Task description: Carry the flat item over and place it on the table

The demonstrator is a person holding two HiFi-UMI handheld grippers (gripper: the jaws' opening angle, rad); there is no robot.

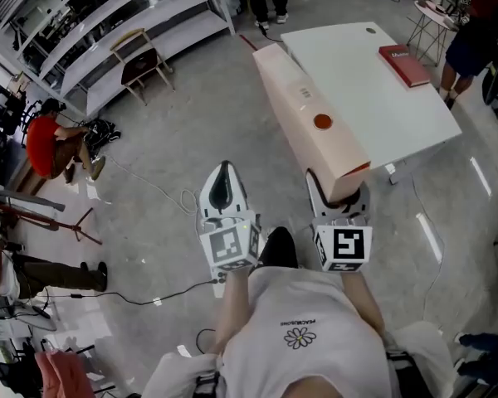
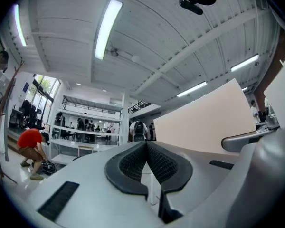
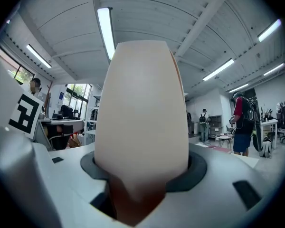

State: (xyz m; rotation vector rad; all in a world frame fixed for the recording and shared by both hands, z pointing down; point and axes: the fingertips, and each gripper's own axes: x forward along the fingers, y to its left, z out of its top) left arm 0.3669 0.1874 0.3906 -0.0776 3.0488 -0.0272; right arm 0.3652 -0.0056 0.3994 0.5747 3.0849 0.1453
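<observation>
Two handheld grippers, both pointing forward, away from the person. Right gripper (image 1: 339, 191) has its fingers (image 3: 195, 167) clenched on the near end of the long flat pale-pink box with an orange round dot (image 1: 303, 110). In the right gripper view the box (image 3: 142, 108) fills the gap between the fingers and sticks straight out ahead of them, edge-on. Left gripper (image 1: 224, 172) is empty: its fingers (image 2: 133, 163) are pressed together at the tips, nothing between. Seen from the left gripper view, the box (image 2: 204, 118) shows as a broad pink face to the right of those fingers, apart from them.

White rectangular tabletop (image 1: 398, 114) sits ahead and right of the right fingers. In the head view the box runs along its left edge, overlapping it in the picture; can't tell whether it touches the top. Red hardcover book (image 1: 405, 65) lies on the tabletop's far side, well right of the box.

Left of the left fingers, well apart: grey concrete floor (image 1: 174, 139), wooden chair with dark seat (image 1: 141, 60), white shelving rack (image 1: 133, 15), crouching person in a red shirt (image 1: 46, 143).
</observation>
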